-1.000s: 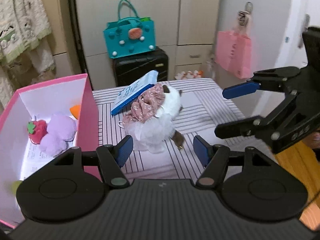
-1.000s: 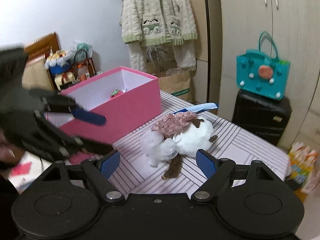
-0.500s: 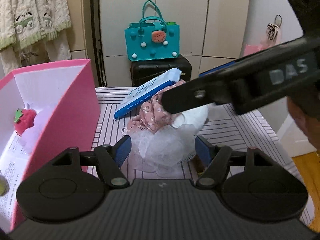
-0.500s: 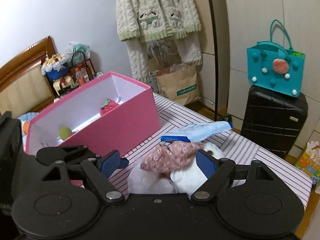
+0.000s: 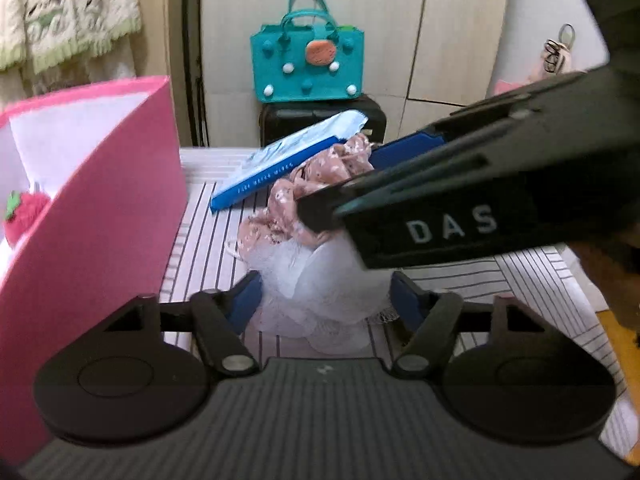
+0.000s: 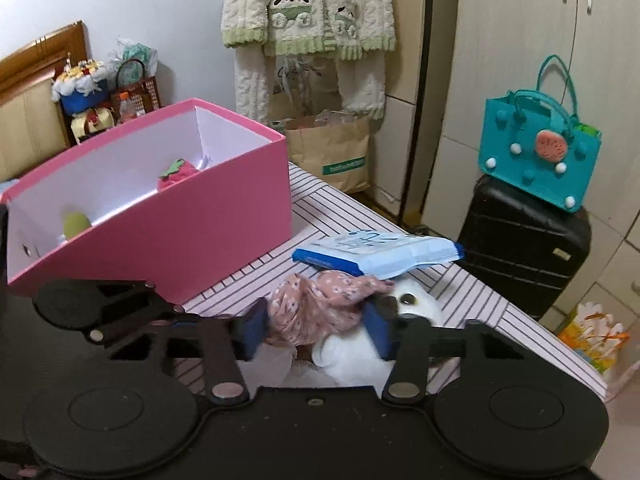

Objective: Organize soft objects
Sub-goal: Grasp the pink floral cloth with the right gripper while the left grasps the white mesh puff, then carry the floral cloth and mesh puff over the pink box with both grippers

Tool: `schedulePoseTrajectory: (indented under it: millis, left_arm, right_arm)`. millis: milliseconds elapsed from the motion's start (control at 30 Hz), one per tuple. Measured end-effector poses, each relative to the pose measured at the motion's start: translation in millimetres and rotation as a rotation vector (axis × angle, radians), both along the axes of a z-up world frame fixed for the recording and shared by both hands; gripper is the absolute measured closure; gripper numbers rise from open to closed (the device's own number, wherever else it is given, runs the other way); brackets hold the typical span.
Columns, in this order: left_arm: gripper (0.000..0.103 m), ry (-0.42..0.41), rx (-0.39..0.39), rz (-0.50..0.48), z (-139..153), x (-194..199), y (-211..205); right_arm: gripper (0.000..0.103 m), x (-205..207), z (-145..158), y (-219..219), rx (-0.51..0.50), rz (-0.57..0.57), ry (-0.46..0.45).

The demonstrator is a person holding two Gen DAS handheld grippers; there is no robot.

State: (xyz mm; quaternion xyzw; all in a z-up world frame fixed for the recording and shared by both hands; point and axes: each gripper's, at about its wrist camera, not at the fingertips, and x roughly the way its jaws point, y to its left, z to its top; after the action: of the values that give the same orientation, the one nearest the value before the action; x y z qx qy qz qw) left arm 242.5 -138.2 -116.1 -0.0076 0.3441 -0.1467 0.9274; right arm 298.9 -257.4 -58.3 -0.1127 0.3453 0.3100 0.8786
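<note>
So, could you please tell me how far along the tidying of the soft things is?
Partly done: a strawberry plush and a green item already lie in the pink box. In hand: the right claw has just been closing on the floral cloth. Left: the white mesh puff between the left claw's fingers.

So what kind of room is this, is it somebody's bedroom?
Probably a bedroom. A wooden headboard stands in the far corner, fluffy pyjamas hang by the tall wardrobe doors, and a black suitcase sits on the floor.
</note>
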Motion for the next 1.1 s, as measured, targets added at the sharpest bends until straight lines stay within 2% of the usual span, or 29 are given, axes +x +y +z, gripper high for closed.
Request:
schedulePoseTrajectory:
  millis: [100,167,233,400,533,833,1100]
  left_arm:
    - [0.056,0.035,-0.006,-0.008,-2.6,2.2,1.1]
    - [0.063,0.041,-0.012,-0.012,-3.2,0.6,2.9]
    - [0.071,0.039,-0.015,-0.011,-3.1,-1.6,4.4]
    - [0.078,0.028,-0.030,-0.038,1.2,-12.2,8.5]
    - [0.080,0.038,-0.056,-0.061,8.3,-20.9,14.0]
    - [0.082,0.030,-0.040,-0.129,25.0,-50.7,20.2]
    - [0.082,0.089,-0.029,-0.190,28.9,-72.9,29.3]
  right_arm:
    - [0.094,-6.1,-0.6,2.5,-0.032,0.003,-0.012]
    - [0.098,-8.7,-1.1,1.8,-0.025,0.006,-0.005]
    - [0.099,-11.3,-0.1,0.1,-0.014,0.002,-0.003]
    - [0.099,-18.3,5.1,-6.2,0.020,0.004,0.011]
    - [0.099,-27.1,8.9,-10.8,0.039,0.002,0.028]
    - [0.099,-58.5,20.5,-13.2,0.067,0.011,0.031]
    - [0.099,-82.2,28.0,-20.7,0.049,-0.012,0.019]
